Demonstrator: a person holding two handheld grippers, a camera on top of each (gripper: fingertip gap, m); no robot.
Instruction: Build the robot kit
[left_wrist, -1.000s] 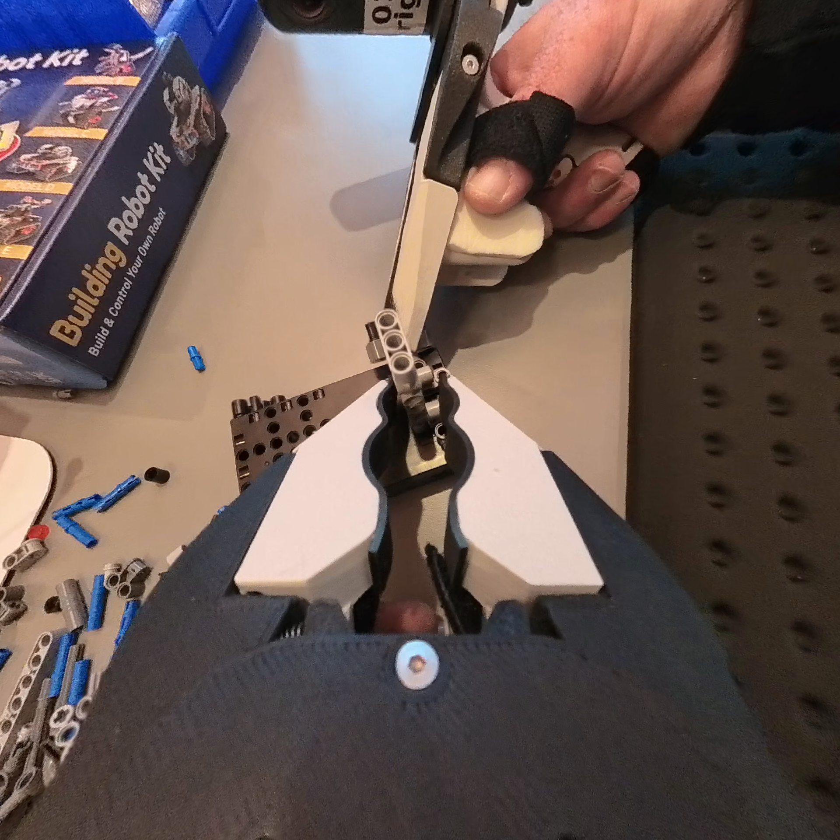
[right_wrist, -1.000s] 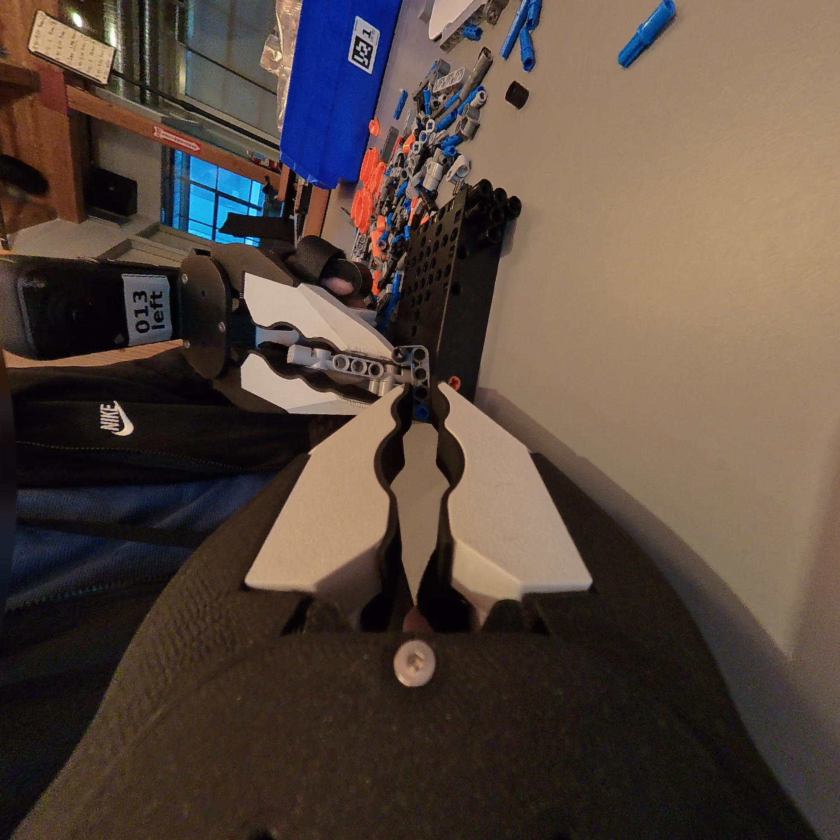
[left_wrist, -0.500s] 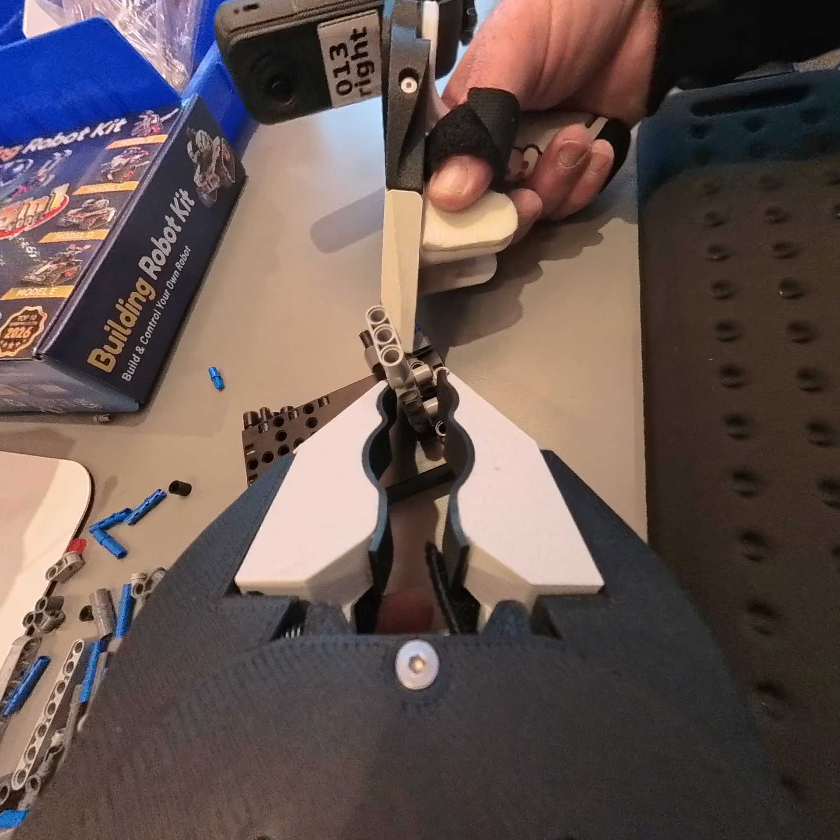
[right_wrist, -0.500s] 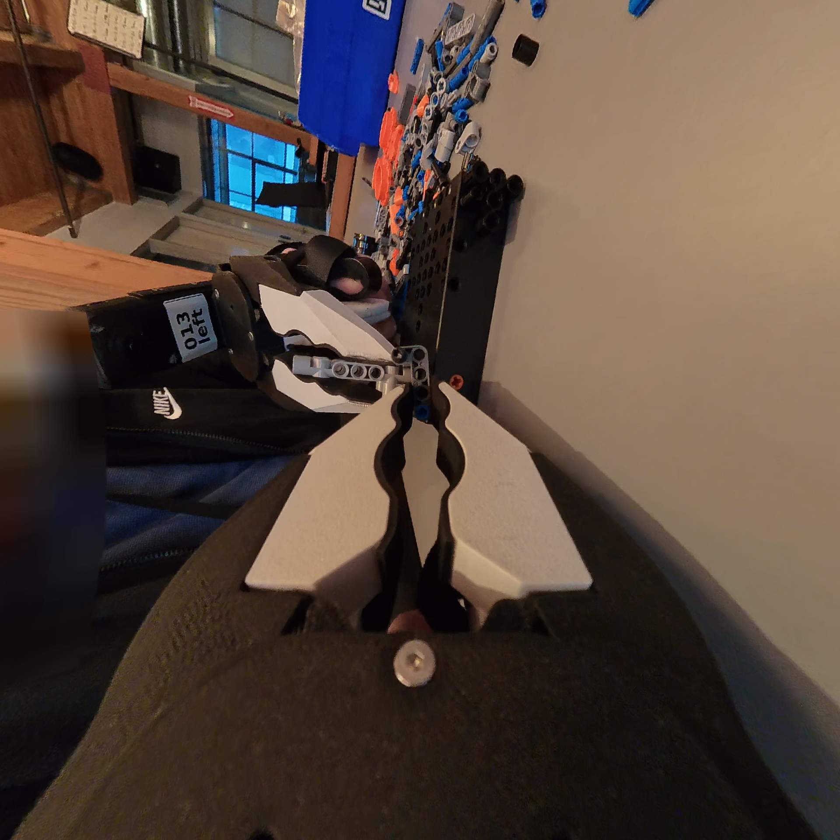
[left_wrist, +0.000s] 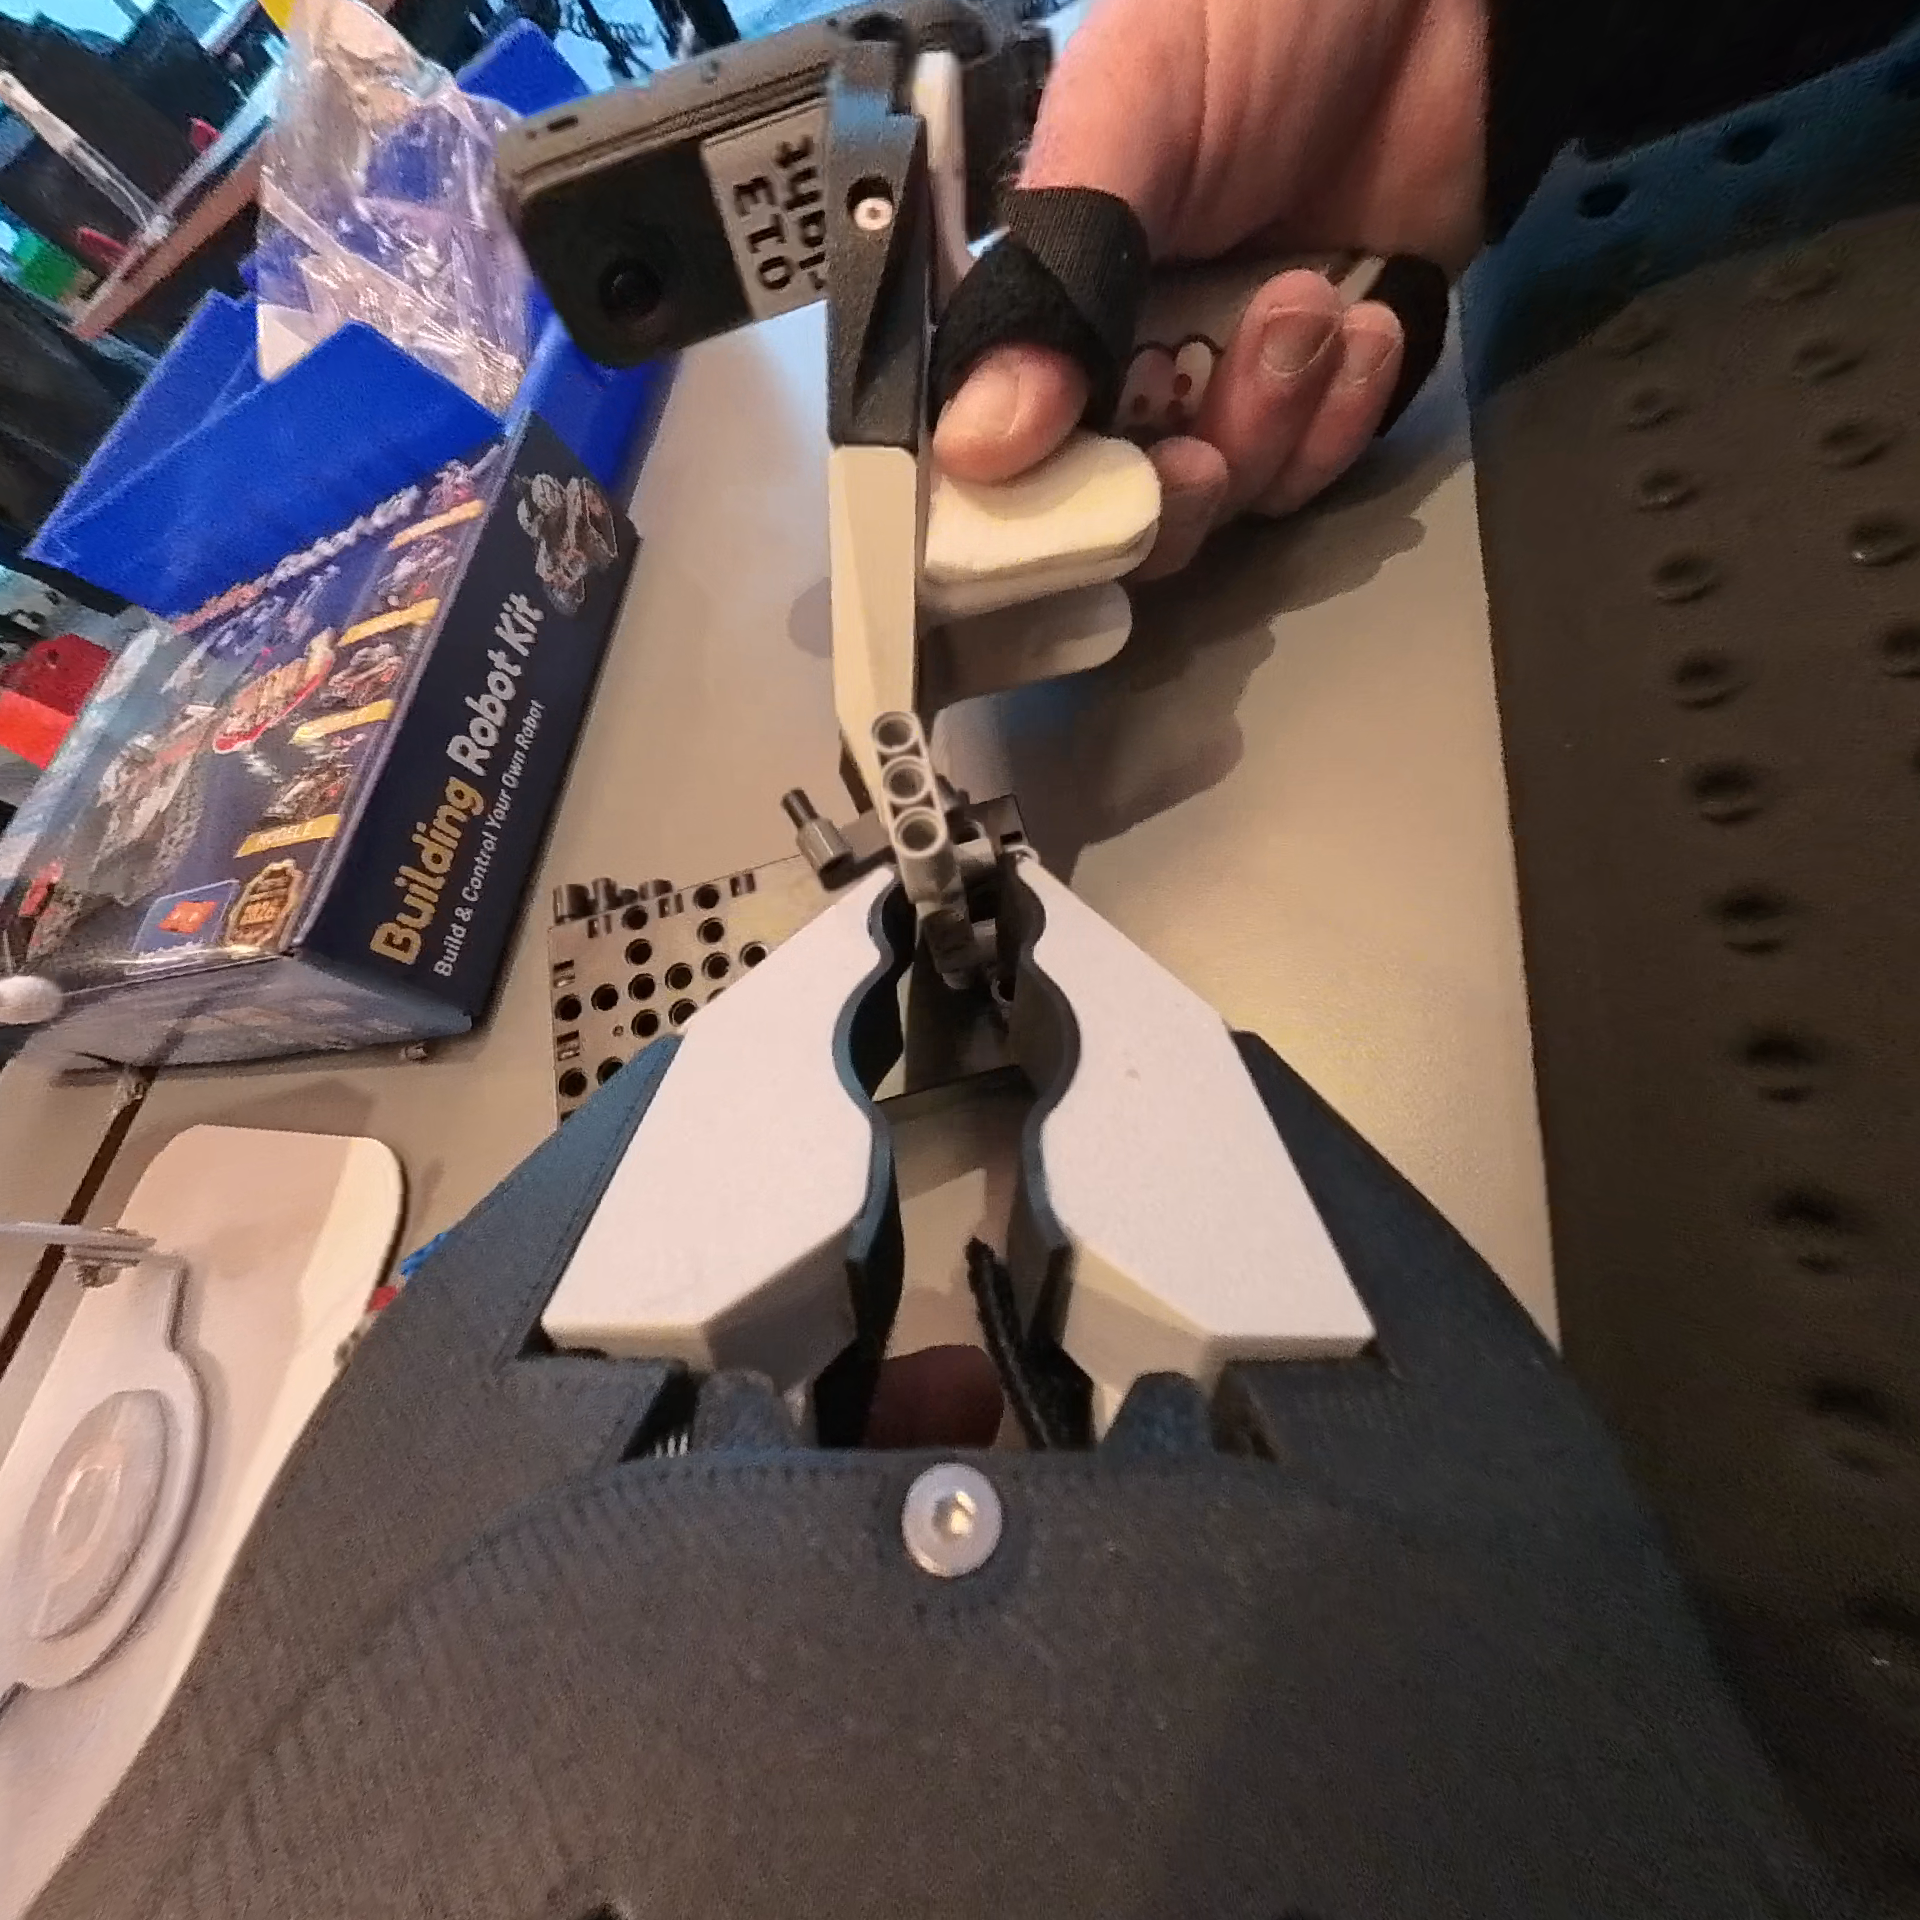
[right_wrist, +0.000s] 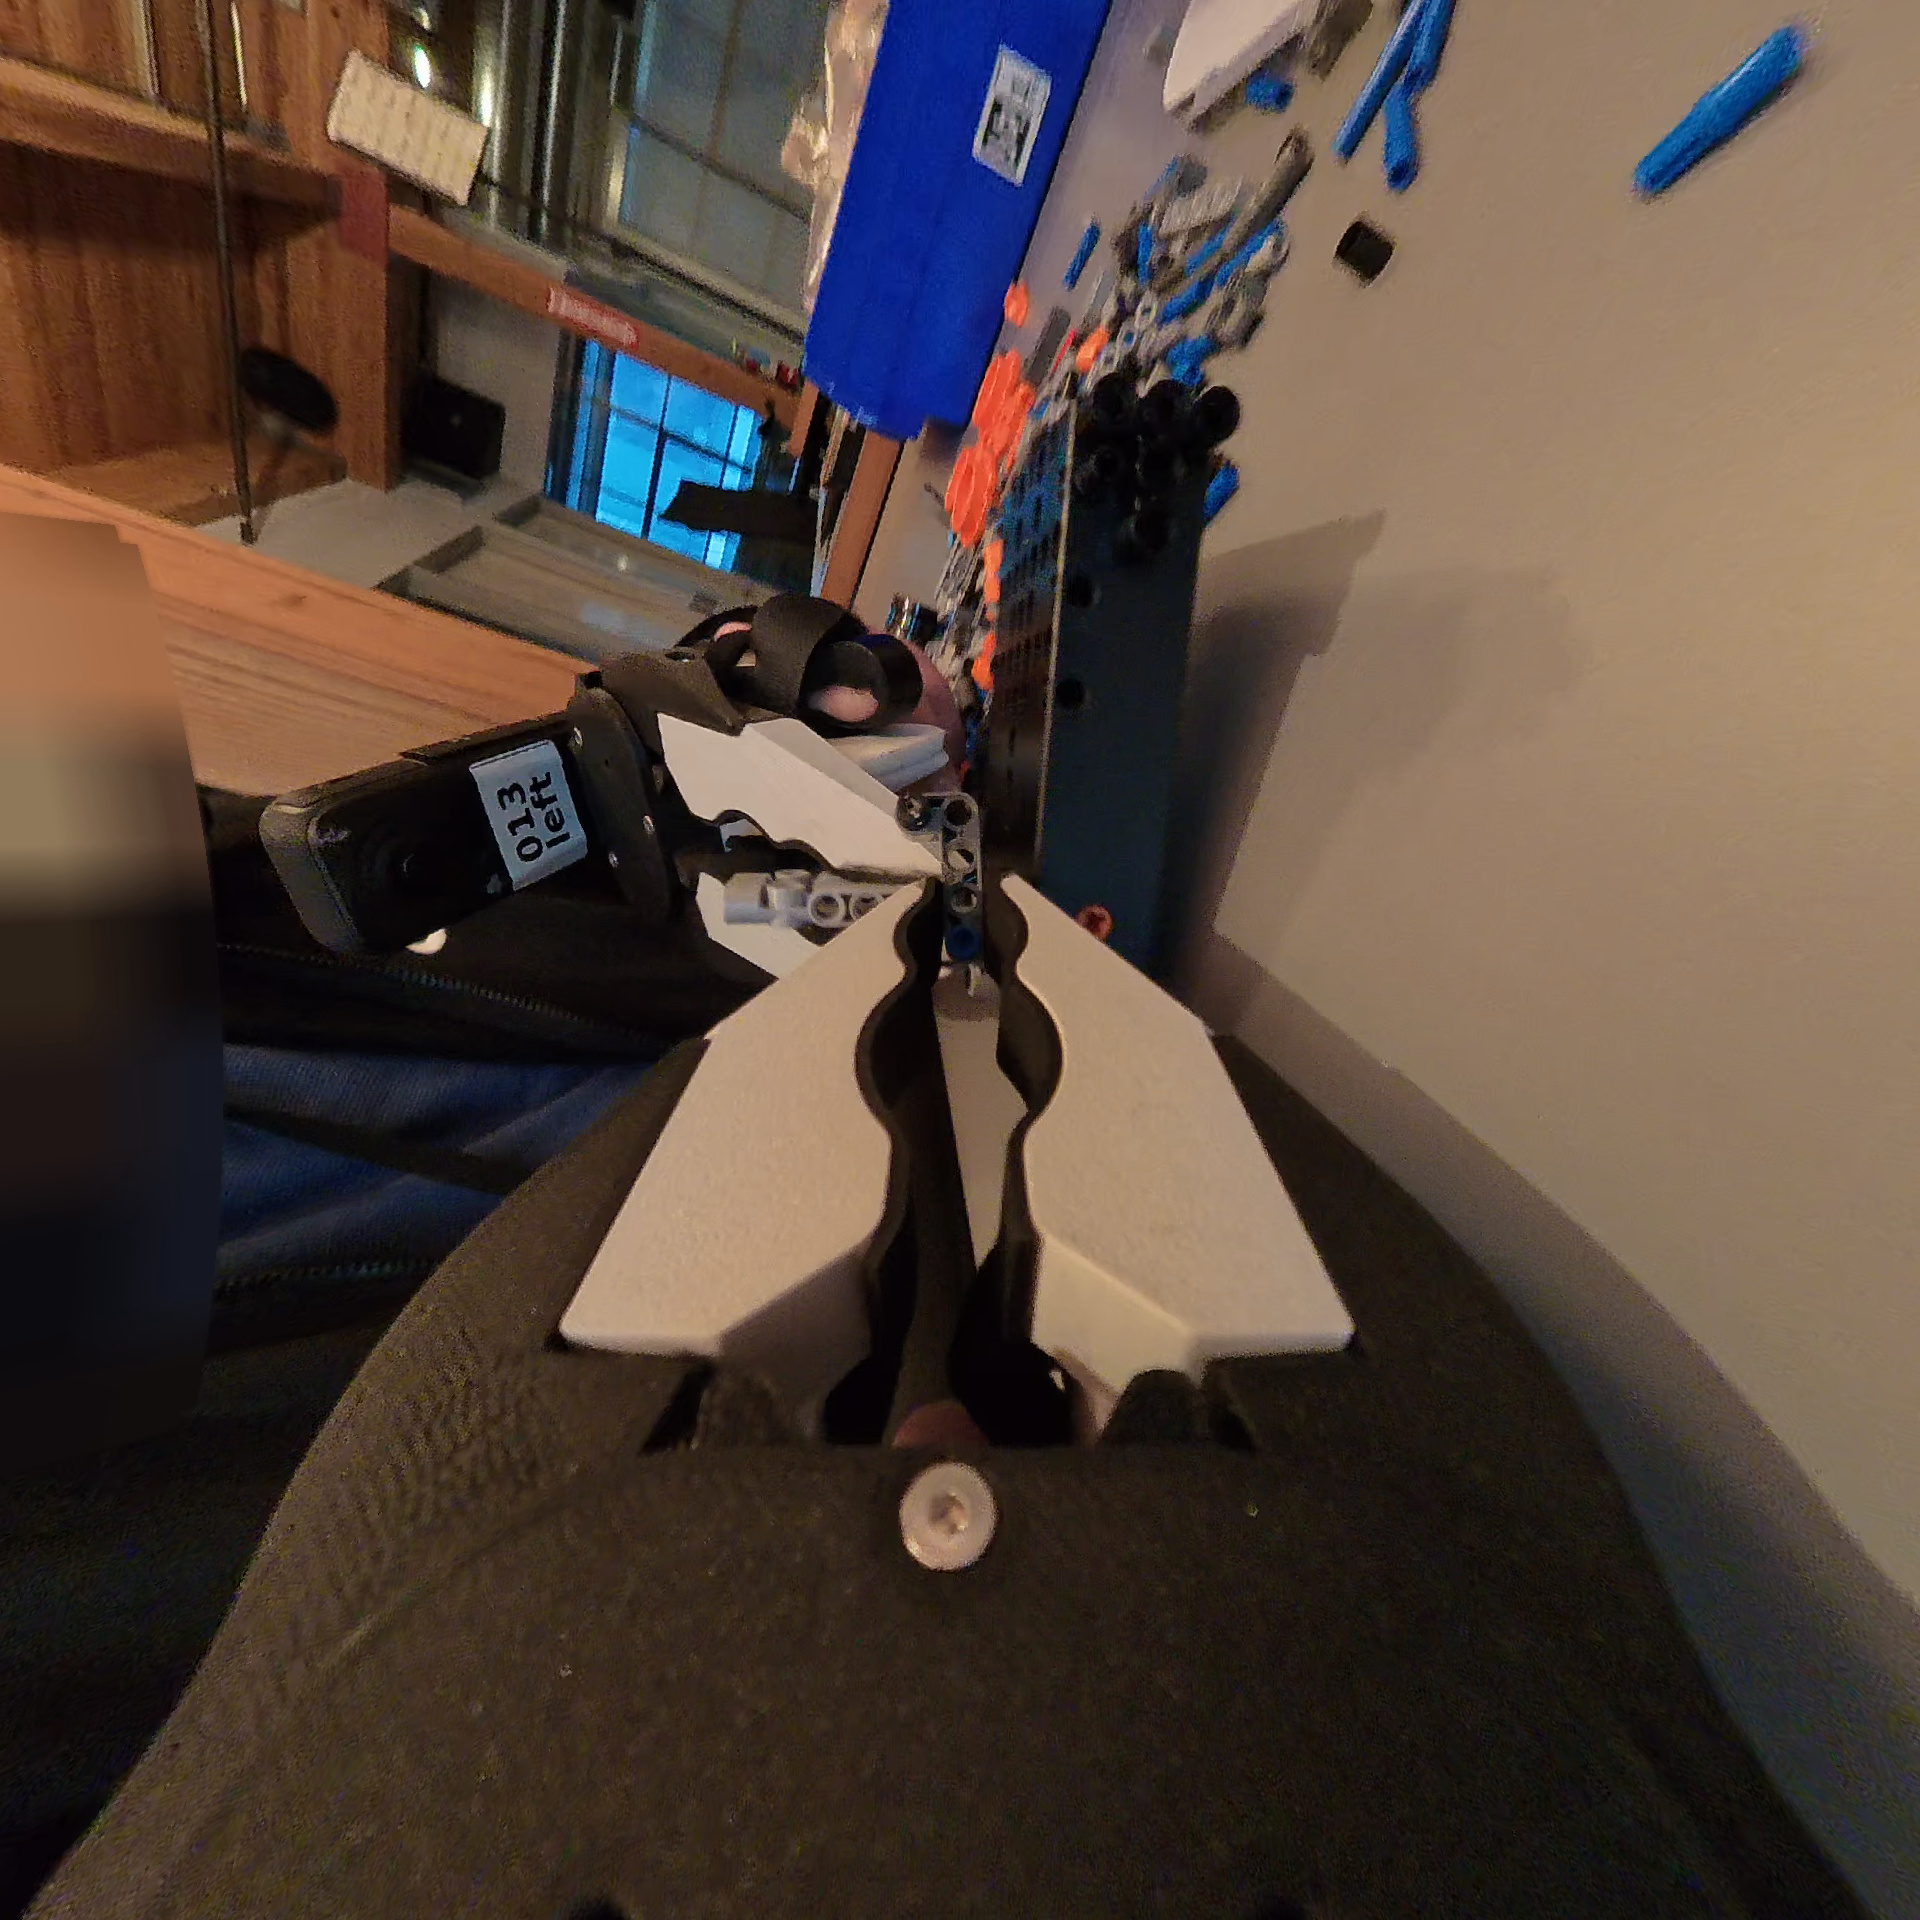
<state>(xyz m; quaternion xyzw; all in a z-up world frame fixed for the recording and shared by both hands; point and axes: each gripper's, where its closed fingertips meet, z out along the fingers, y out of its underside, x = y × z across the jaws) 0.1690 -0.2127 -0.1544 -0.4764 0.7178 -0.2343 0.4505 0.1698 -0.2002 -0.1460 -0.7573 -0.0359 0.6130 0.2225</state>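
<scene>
1. Grey tabletop (left_wrist: 1195, 831) under you, with a dark printed kit box (left_wrist: 343, 810) off to your left gripper's left and loose blue and grey pieces (right_wrist: 1195, 281) scattered far ahead of the right one.
2. Your left gripper (left_wrist: 951, 914) is clamped on a small grey beam assembly (left_wrist: 914, 821), which sticks straight out past its tips.
3. Your right gripper (right_wrist: 966, 925) comes in crosswise and pinches the dark holed beam (right_wrist: 961, 862) at that assembly's far end.
4. Black perforated plate (left_wrist: 665, 956) sits just below and left of the left gripper's tips.

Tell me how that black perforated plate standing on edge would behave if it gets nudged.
The black perforated plate stands on a narrow edge on the grey table, so a sideways nudge would probably tip it flat. It looks like stiff moulded plastic, unlikely to flex. Being full of holes, it is probably light and would slide easily on the smooth surface.
</scene>
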